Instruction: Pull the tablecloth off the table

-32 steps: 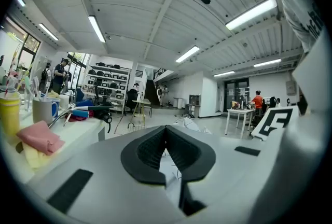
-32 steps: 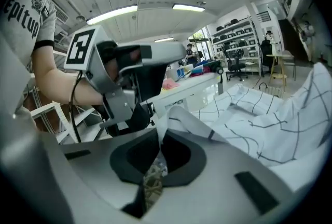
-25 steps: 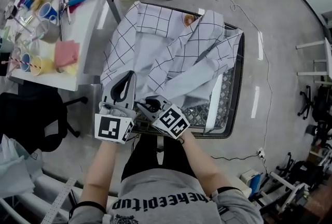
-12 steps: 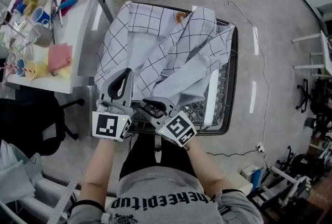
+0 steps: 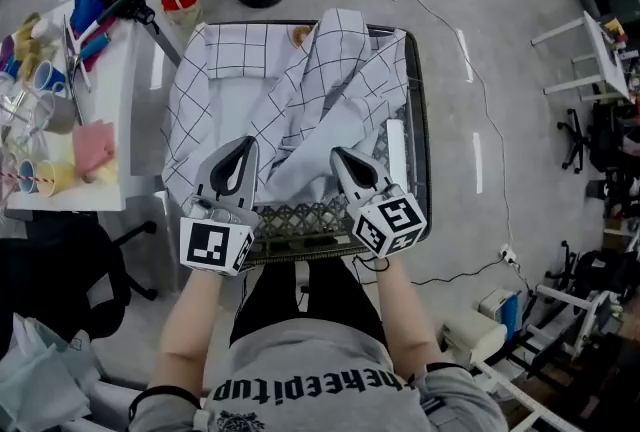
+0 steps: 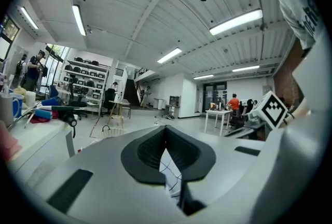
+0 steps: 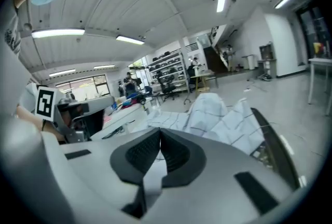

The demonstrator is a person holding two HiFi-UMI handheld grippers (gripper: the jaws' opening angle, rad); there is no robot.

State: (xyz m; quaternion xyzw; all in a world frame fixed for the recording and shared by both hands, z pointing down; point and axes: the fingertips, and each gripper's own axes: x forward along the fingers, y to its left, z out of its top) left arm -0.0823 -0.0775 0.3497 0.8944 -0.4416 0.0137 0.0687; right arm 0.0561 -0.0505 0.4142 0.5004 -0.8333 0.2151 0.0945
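Regrip step, by my judgement: tablecloth [image 5: 290,90] lies bunched on the mesh counter [image 5: 300,217]. Left gripper [image 5: 243,145] jaws pinch its near edge. Right gripper [image 5: 340,155] jaws, just closed, pinch it likewise. Next move probably needs both pulling past the near edge.

Bright, even light from ceiling strip lamps [image 6: 236,22] (glaring white in both gripper views); soft fold shadows on the tablecloth [image 5: 290,100]. Gripper views bend and darken at their rims.

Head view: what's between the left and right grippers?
Bunched checked tablecloth, with bare mesh tabletop nearer the person, between left gripper and right gripper; the head view shows it.
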